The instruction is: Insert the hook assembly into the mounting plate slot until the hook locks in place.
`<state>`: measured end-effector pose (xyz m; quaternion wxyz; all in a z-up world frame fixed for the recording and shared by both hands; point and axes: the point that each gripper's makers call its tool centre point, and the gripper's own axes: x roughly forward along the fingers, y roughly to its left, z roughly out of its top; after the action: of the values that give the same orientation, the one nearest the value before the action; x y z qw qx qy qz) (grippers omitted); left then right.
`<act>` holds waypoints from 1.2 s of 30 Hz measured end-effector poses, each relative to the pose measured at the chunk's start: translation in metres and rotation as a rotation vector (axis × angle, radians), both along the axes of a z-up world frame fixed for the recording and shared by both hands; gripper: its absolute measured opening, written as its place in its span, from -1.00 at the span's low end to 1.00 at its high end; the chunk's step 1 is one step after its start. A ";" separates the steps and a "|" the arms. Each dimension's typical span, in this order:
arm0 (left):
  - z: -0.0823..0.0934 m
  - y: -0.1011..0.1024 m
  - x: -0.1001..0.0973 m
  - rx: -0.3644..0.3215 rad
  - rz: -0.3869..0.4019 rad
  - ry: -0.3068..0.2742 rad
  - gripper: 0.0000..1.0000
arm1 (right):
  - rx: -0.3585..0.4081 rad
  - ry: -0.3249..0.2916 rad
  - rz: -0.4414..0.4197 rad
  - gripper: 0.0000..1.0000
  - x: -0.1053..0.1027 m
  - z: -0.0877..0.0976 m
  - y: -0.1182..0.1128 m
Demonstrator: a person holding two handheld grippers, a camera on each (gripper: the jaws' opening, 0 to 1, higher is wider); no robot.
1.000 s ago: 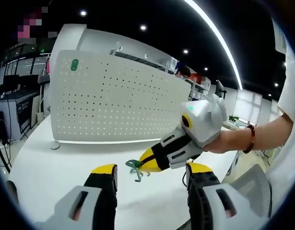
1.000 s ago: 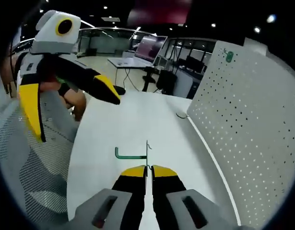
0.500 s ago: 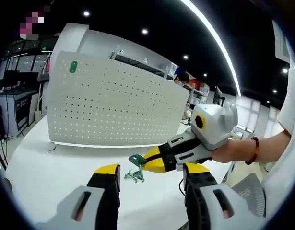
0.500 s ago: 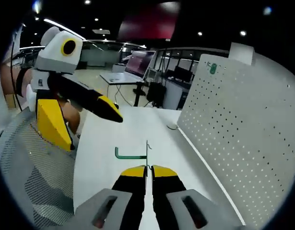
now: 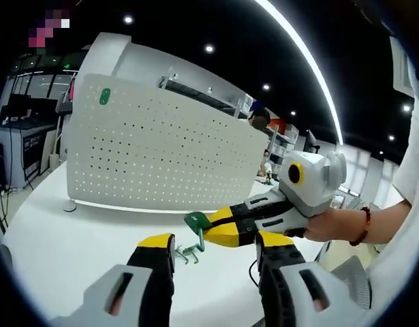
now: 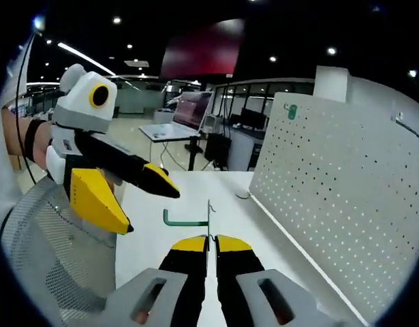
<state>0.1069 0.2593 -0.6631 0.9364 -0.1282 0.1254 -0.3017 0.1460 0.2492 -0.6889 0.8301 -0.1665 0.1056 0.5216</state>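
Your right gripper jaws clamp the green hook; the pegboard lies right of it, probably well apart. Left gripper jaws open.

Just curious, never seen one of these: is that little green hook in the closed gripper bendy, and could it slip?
The green hook looks like thin bent wire holding its shape, so probably stiff and light. The right gripper pinches only its narrow end, so it might twist in the grip. The pegboard stands upright on the table; pushing might tip it.

Pegboard walls off table.
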 end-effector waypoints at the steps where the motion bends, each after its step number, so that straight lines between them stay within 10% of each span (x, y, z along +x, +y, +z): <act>1: 0.000 0.000 0.000 -0.004 0.004 0.001 -0.03 | 0.008 -0.005 0.006 -0.95 -0.001 0.001 0.001; 21: 0.015 0.001 0.004 -0.113 0.042 -0.032 -0.56 | 0.214 0.095 -0.020 -0.95 -0.013 0.034 0.006; 36: 0.021 0.004 0.007 -0.181 0.082 -0.038 -0.79 | 0.229 0.108 -0.028 -0.95 -0.018 0.034 0.009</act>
<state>0.1139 0.2632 -0.6419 0.9347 -0.2118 0.0747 -0.2757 0.1281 0.2581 -0.6548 0.8441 -0.0410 0.0923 0.5266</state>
